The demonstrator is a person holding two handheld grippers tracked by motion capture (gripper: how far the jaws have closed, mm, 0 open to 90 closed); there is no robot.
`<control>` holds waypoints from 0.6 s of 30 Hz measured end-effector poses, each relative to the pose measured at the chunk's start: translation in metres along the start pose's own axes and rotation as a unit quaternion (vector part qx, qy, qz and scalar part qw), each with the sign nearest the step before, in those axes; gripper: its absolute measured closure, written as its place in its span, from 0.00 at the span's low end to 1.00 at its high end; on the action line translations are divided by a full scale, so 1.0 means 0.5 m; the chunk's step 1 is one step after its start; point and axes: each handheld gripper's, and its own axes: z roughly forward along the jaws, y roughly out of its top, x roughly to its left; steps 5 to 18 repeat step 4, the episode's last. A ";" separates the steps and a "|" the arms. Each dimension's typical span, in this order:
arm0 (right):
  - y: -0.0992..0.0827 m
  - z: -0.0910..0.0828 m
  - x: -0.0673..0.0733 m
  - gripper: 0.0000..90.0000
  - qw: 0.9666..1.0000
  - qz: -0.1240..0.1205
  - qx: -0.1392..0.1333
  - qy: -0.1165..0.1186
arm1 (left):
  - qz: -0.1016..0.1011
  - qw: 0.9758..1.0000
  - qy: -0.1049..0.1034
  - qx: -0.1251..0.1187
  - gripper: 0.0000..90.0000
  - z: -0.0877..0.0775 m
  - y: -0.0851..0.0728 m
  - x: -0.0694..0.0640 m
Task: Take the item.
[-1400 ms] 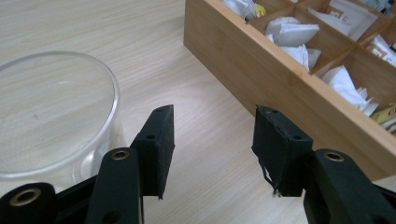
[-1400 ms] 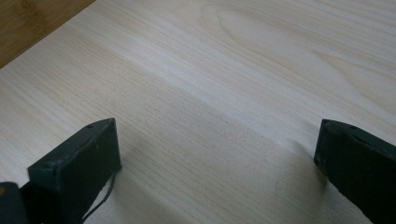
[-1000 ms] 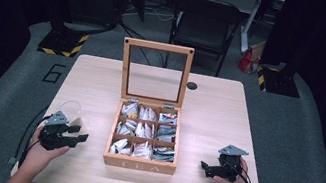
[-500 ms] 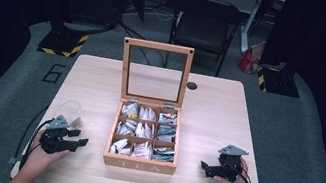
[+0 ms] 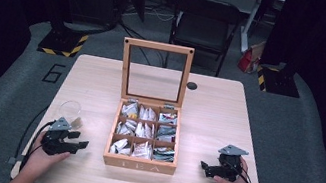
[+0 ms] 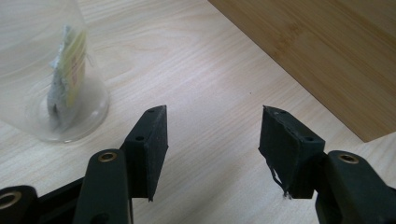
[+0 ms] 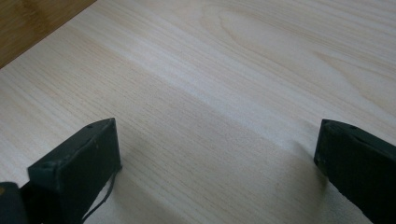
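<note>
In the high view, the left claw (image 5: 76, 145) is lying low on the bench (image 5: 219, 106) in the person's left hand (image 5: 45, 154), just in front of a clear glass (image 5: 69, 111) and to the left of the wooden tea box (image 5: 144, 139). The box is standing with its glass lid upright, its 9 compartments full of tea bags. The right claw (image 5: 204, 166) is resting at the box's right, well apart from it.

In the left gripper view, the left claw (image 6: 214, 135) is standing apart with bare bench between the pads; its jaws have just been opening. The glass (image 6: 51, 70) is sitting at the upper left, holding 1 tea bag (image 6: 67, 77) upright inside. The box wall (image 6: 327, 56) is crossing the upper right.

In the right gripper view, the right claw (image 7: 217, 154) is gaping wide over bare wood.
</note>
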 end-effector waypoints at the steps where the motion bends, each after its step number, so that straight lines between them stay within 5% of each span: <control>1: 0.000 0.000 0.000 0.00 1.000 0.000 0.000 0.000 | -0.003 1.000 -0.001 -0.006 0.47 0.000 0.000 -0.002; 18: 0.000 0.000 0.000 0.00 1.000 0.000 0.000 0.000 | 0.000 1.000 -0.005 -0.005 0.47 -0.005 0.004 -0.002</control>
